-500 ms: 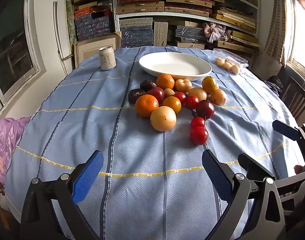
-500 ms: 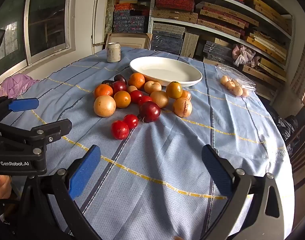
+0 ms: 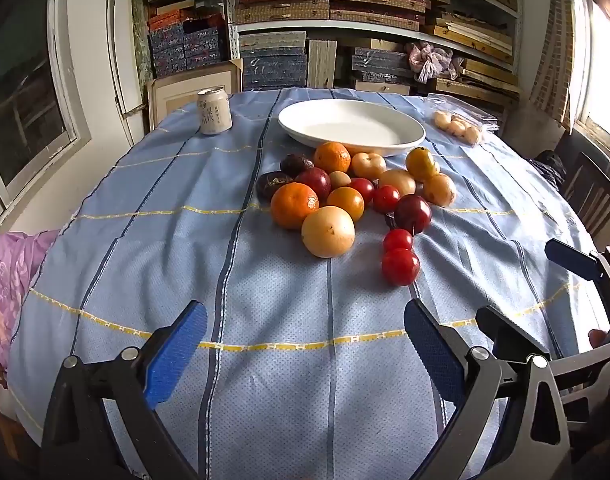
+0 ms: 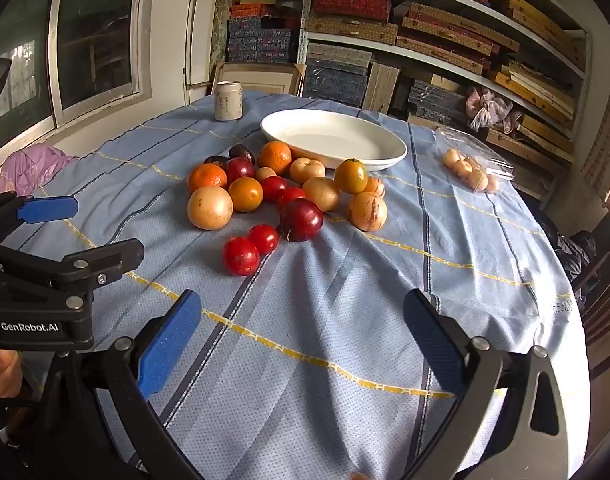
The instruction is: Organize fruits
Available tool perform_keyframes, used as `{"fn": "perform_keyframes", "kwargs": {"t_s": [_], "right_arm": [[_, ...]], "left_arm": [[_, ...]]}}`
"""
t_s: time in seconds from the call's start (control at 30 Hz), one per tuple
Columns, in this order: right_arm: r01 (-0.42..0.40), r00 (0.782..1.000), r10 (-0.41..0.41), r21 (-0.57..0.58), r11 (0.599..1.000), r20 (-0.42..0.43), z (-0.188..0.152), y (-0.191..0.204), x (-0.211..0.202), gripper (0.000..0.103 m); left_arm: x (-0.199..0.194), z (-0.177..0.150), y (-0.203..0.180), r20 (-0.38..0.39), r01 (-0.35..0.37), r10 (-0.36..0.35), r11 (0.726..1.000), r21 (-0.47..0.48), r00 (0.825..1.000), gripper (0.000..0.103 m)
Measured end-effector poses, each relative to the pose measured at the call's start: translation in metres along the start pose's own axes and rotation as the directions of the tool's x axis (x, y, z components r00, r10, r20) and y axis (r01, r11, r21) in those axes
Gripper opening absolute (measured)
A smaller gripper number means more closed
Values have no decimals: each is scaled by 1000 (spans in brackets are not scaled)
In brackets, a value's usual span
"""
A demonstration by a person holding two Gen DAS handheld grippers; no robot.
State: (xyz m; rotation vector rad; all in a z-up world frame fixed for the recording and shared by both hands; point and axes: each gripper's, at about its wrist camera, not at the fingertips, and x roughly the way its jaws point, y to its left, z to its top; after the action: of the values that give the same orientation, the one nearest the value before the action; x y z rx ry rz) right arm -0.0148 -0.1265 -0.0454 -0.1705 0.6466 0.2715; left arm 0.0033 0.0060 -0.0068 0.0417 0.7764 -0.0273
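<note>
I count one white plate [image 3: 351, 128], one can [image 3: 214, 111], four small red tomatoes [image 3: 400, 266]. My left gripper [image 3: 305, 354], right gripper [image 4: 303, 344]: jaws wide apart, nothing between.

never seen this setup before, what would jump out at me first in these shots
A tight heap of fruit sits mid-table on the blue striped tablecloth: oranges, dark red plums, small red tomatoes and a big pale yellow fruit at the near edge. Just behind it lies an empty white oval dish, with a drink can at the far left. In the foreground the left hand-held gripper and right hand-held gripper stand wide open, holding nothing.
</note>
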Motion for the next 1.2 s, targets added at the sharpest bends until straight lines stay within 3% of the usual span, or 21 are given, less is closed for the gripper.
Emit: {"fn": "perform_keyframes", "kwargs": {"t_s": [1.2], "right_arm": [[6, 1000, -6, -9, 1000, -6, -1, -1, 1, 99]], "left_arm": [[8, -8, 3, -11, -1, 1, 1000, -5, 1000, 100]]}}
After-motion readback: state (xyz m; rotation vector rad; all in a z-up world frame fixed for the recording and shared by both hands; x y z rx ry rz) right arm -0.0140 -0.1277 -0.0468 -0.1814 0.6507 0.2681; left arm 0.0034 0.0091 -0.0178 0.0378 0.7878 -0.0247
